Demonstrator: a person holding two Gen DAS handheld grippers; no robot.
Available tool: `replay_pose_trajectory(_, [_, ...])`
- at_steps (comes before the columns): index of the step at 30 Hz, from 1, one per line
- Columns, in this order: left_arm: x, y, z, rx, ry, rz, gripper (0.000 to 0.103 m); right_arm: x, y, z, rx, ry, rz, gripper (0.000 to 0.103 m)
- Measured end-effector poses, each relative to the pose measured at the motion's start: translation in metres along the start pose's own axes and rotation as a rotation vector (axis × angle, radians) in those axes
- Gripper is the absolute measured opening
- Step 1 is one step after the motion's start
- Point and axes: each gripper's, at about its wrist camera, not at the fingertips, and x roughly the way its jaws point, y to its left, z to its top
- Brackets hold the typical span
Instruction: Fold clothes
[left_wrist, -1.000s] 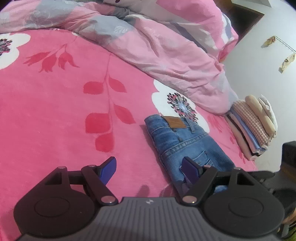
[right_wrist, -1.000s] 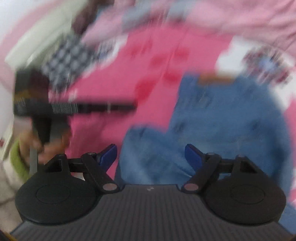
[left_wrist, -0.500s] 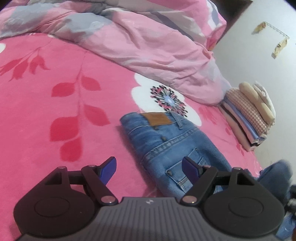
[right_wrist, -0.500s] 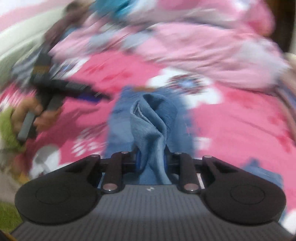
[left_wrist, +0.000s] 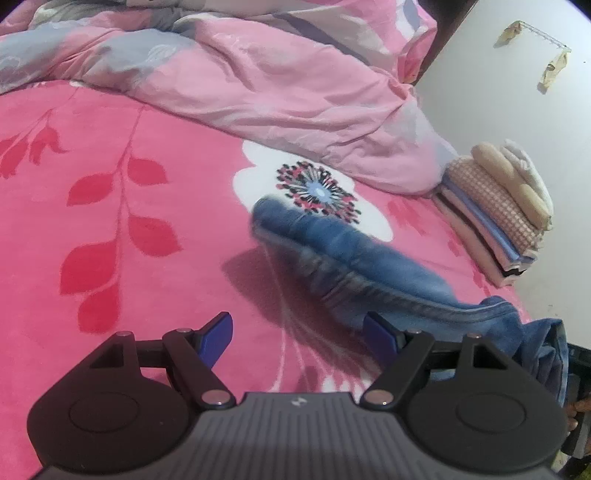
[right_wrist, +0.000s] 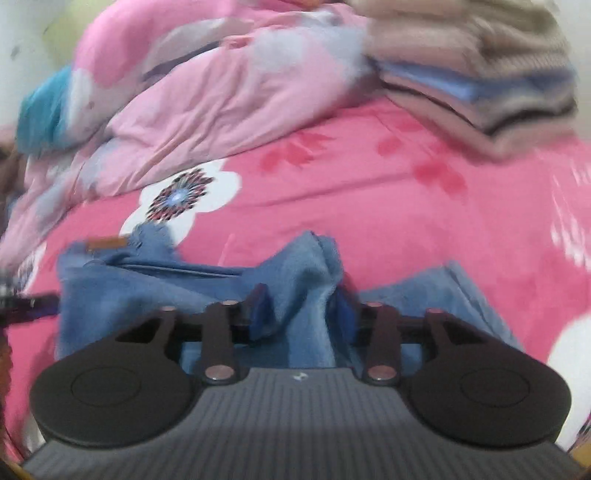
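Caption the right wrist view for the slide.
Right gripper, fingers opening, with a bunch of the folded jeans between them, on the pink floral blanket.

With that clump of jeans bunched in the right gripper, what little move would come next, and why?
Probably carry on towards the folded pile: the right gripper, jaws opening, has a fold of the jeans bunched between them, and the left gripper is open and empty.

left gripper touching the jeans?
Apart. The left wrist view shows the left gripper open over bare pink blanket, nothing between its fingers; the jeans lie beyond its right fingertip.
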Motion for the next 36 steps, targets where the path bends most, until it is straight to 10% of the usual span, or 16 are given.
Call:
replay_pose_trajectory(8, [-0.007, -0.004, 0.005, -0.013, -0.062, -0.069, 0.079, -0.072, 0.001, 0.033, 0.092, -0.239, 0.046, 0.063])
replay_pose_trajectory(12, [-0.001, -0.022, 0.008, 0.033, -0.082, -0.092, 0.079, -0.029, 0.052, 0.061, -0.087, -0.108, 0.120, 0.063])
replay_pose_trajectory(22, [0.025, -0.032, -0.009, 0.143, 0.013, -0.013, 0.082, 0.153, 0.119, 0.065, -0.063, 0.401, 0.278, 0.058])
replay_pose_trajectory(30, [0.035, 0.004, -0.019, 0.025, 0.067, -0.090, 0.089, 0.133, 0.176, 0.023, -0.458, 0.359, 0.241, 0.031])
replay_pose_trajectory(36, [0.023, 0.009, -0.022, 0.020, 0.027, -0.098, 0.085, 0.117, 0.179, 0.024, -0.484, 0.253, 0.173, 0.009])
